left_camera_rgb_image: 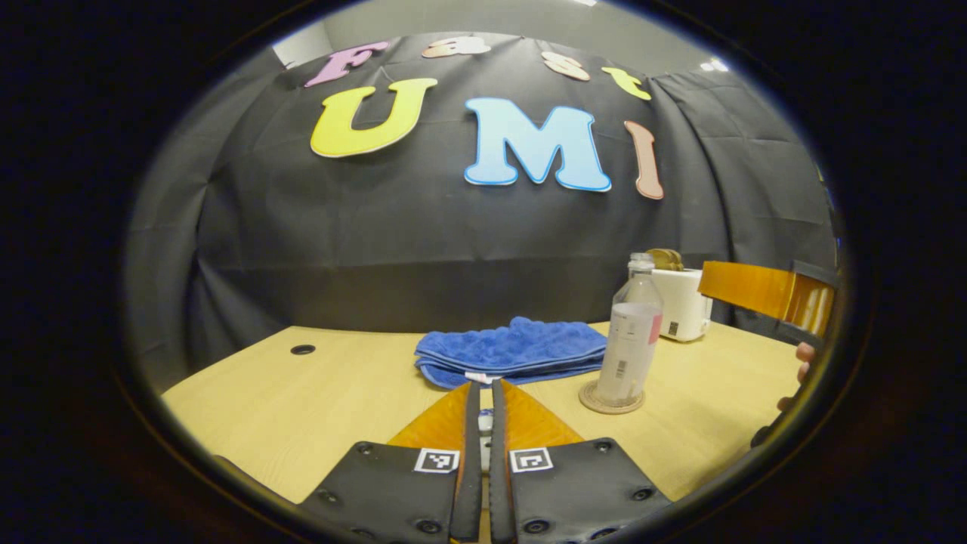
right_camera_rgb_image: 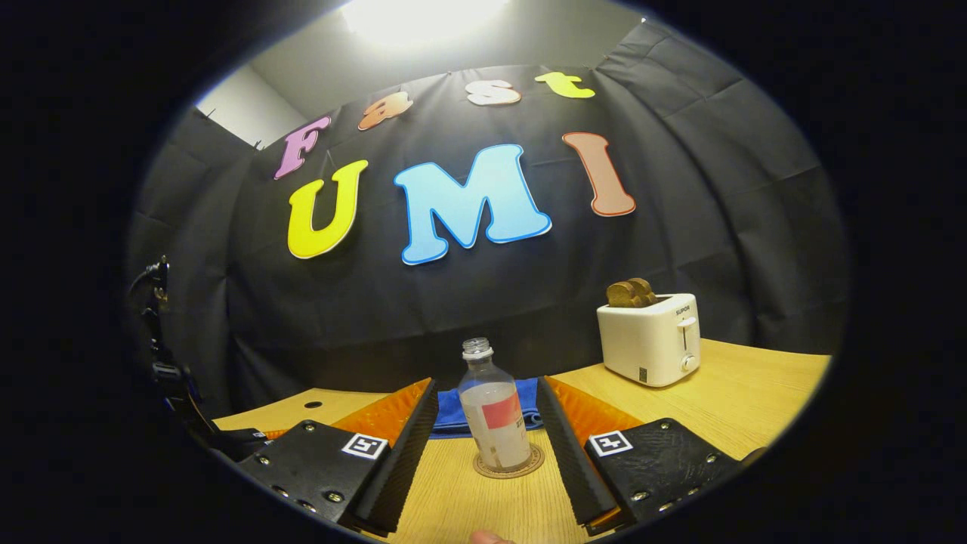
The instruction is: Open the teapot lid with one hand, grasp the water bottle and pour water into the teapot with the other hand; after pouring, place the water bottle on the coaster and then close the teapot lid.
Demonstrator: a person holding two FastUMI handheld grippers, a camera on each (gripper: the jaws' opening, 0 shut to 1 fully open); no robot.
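Observation:
The clear water bottle [right_camera_rgb_image: 495, 419], uncapped and partly full, stands upright on the round coaster [right_camera_rgb_image: 529, 466]. My right gripper [right_camera_rgb_image: 486, 382] is open, with one finger on each side of the bottle and neither touching it. In the left gripper view the bottle [left_camera_rgb_image: 633, 332] and coaster [left_camera_rgb_image: 597, 403] sit to the right, with the right gripper [left_camera_rgb_image: 767, 291] and a hand beside them. My left gripper [left_camera_rgb_image: 485, 385] is shut, and a small pale piece, seemingly the teapot lid's knob [left_camera_rgb_image: 485, 427], is pinched between its fingers. The teapot's body is hidden.
A folded blue cloth [left_camera_rgb_image: 514, 349] lies behind the left gripper's fingertips. A white toaster [right_camera_rgb_image: 650, 340] holding bread slices stands at the back right of the wooden table [right_camera_rgb_image: 740, 408]. A cable hole [left_camera_rgb_image: 303, 349] is at the table's far left.

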